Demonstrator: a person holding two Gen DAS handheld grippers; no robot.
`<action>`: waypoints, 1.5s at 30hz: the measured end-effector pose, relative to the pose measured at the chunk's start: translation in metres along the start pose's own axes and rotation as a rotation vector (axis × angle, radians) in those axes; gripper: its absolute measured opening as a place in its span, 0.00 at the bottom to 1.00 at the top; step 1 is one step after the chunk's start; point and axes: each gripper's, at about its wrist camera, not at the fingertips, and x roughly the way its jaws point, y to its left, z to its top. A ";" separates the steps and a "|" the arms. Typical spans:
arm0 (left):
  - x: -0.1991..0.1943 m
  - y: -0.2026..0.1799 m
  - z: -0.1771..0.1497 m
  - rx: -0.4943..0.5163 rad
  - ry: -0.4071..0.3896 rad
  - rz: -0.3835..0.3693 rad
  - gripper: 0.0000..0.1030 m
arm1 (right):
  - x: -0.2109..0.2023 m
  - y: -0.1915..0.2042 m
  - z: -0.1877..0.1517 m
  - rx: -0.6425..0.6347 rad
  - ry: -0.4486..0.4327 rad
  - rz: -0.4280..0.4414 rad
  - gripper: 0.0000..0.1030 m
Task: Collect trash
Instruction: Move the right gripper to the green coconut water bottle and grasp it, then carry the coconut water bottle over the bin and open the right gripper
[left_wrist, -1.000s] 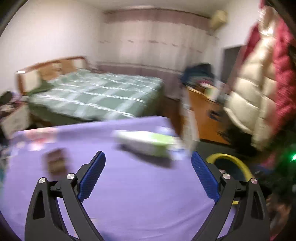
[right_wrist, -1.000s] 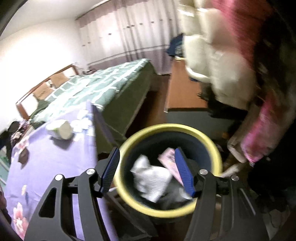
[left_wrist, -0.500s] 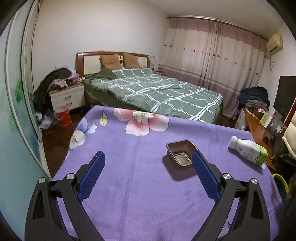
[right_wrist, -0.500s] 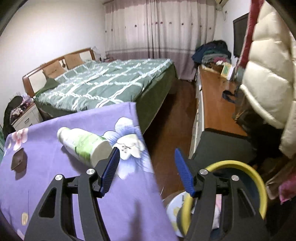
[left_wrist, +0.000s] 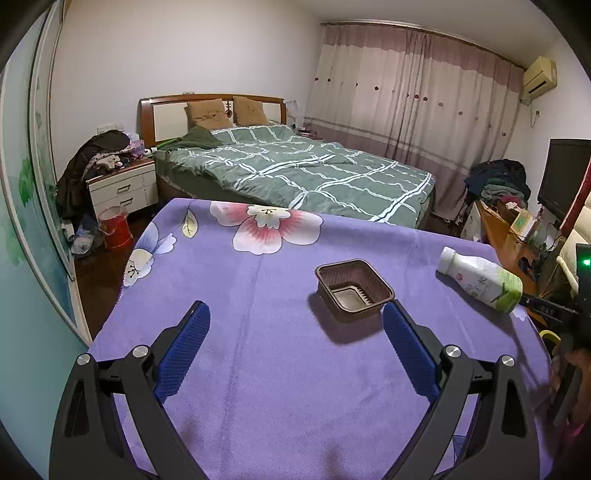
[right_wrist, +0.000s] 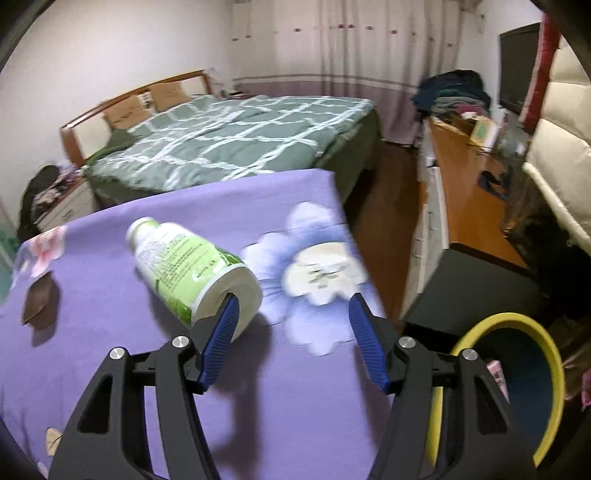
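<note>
A brown plastic tray (left_wrist: 354, 288) sits on the purple flowered tablecloth (left_wrist: 258, 350), just ahead of my left gripper (left_wrist: 293, 321), whose blue pads stand wide open and empty. A white and green bottle (left_wrist: 480, 279) lies on its side near the table's right edge. In the right wrist view the same bottle (right_wrist: 188, 264) lies with its base just past my left pad. My right gripper (right_wrist: 291, 314) is open over the cloth (right_wrist: 110, 314), with nothing between its pads. The brown tray (right_wrist: 38, 301) shows far left there. A yellow-rimmed bin (right_wrist: 524, 373) stands below the table's right edge.
A green checked bed (left_wrist: 306, 173) lies beyond the table. A white nightstand (left_wrist: 122, 188) and a red bucket (left_wrist: 114, 227) are at the left. A wooden desk (right_wrist: 465, 192) with clutter and a padded coat (right_wrist: 554, 147) are on the right. A hand (left_wrist: 576, 373) shows at the right edge.
Both grippers have swung left, from the bin to the table. The right one has left the bin's mouth and come over the cloth by the bottle. The left one now faces the brown tray.
</note>
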 end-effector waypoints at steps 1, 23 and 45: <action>-0.001 0.000 0.001 -0.001 -0.001 0.001 0.91 | -0.002 0.007 -0.002 -0.017 0.000 0.033 0.57; 0.000 -0.004 -0.002 0.001 0.000 0.005 0.91 | -0.021 0.077 -0.002 -0.268 -0.105 0.286 0.79; 0.002 -0.005 -0.003 0.012 0.008 0.005 0.91 | -0.013 0.100 0.002 -0.297 0.022 0.317 0.48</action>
